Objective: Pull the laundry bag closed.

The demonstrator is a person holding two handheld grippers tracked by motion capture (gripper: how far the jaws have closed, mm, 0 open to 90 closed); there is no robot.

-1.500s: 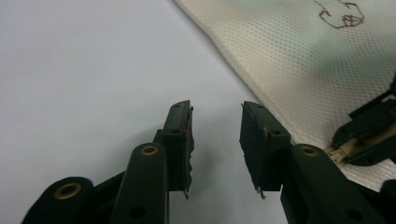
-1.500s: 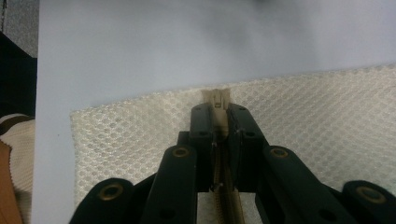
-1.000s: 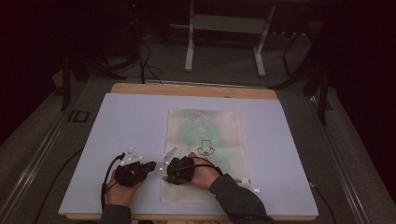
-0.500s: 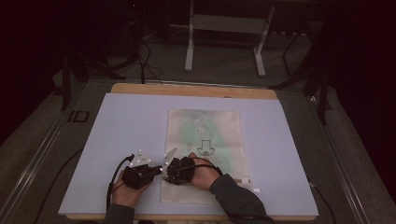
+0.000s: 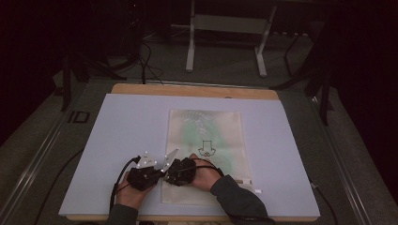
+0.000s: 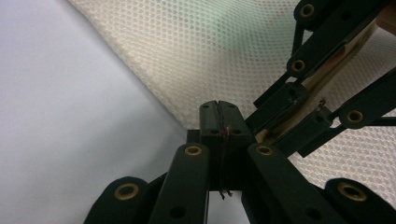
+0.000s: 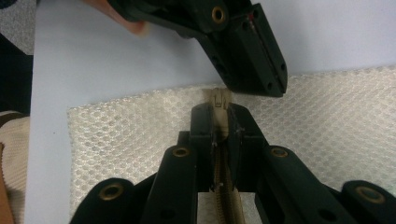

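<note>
Cream mesh zip pouch gripped at its near left corner on the pale grey table mat.
The beige zipper pull is pinched by the right gripper; the left gripper, jaws pressed together, is held at the pouch's edge just beside it, near the mat's front edge.

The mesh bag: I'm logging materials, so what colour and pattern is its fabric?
Cream-white honeycomb netting on the mesh bag, clearest in the left gripper view.
</note>
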